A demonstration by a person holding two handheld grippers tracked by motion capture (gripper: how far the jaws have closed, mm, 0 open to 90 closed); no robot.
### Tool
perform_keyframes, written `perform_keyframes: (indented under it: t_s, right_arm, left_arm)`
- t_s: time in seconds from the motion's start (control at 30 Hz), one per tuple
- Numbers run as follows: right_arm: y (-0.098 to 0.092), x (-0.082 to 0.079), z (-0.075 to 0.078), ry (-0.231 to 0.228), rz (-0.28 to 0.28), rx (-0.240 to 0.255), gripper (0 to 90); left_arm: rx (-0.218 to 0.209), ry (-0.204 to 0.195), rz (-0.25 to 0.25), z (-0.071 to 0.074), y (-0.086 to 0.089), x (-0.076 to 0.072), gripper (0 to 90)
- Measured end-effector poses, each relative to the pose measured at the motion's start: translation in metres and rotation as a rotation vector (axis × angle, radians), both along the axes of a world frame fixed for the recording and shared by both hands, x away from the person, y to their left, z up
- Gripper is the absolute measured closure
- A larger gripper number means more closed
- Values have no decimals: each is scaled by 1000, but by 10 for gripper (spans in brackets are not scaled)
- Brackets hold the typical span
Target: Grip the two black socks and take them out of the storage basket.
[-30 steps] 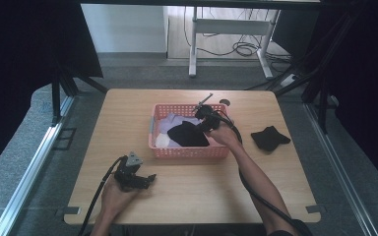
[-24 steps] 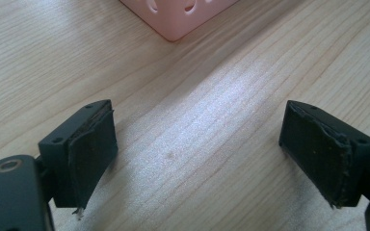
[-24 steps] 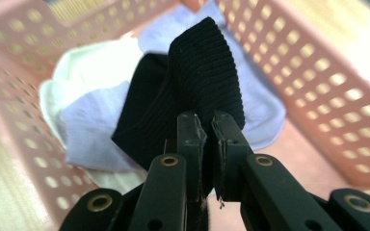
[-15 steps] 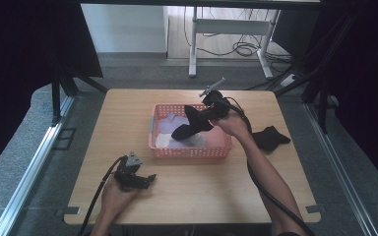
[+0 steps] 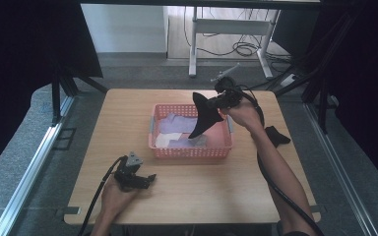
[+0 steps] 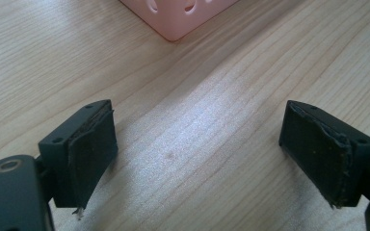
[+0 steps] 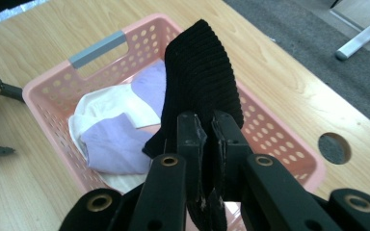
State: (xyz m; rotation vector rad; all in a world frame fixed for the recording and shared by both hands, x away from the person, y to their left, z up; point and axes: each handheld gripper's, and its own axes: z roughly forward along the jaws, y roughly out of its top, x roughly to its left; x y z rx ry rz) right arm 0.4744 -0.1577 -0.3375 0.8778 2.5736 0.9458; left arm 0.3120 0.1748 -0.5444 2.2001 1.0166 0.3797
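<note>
My right gripper [image 5: 215,102] [image 7: 208,139] is shut on a black sock [image 5: 203,115] [image 7: 200,79], which hangs from its jaws above the pink basket [image 5: 191,152] [image 7: 48,84]. Inside the basket lie lilac and white socks [image 5: 176,124] [image 7: 113,130]. A second black sock [image 5: 276,135] lies on the table to the right of the basket. Near the front left of the table my left gripper [image 5: 147,179] [image 6: 197,149] rests low over the bare wood, open with nothing between its pads [image 6: 92,144].
The wooden table [image 5: 192,196] has a round hole [image 7: 335,148] near its right edge. A pink basket corner [image 6: 178,12] lies ahead of the left gripper. Beyond the table stand a desk frame [image 5: 226,29] and cables on grey floor.
The right gripper has risen from inside the basket, lifting the black sock until it hangs above the basket. The left gripper has not moved.
</note>
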Motion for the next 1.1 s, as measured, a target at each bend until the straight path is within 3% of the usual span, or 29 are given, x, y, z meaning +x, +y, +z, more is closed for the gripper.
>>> perform_keyframes:
  t_s: [0.67,1.1]
  right_arm:
    - [-34,-5,55,-48,-60,54,832]
    - [-75,-11,87,-74,-134,75,832]
  left_arm:
    - [0,4,-2,0,0,0,128]
    - [-2,4,-1,0,0,0,128]
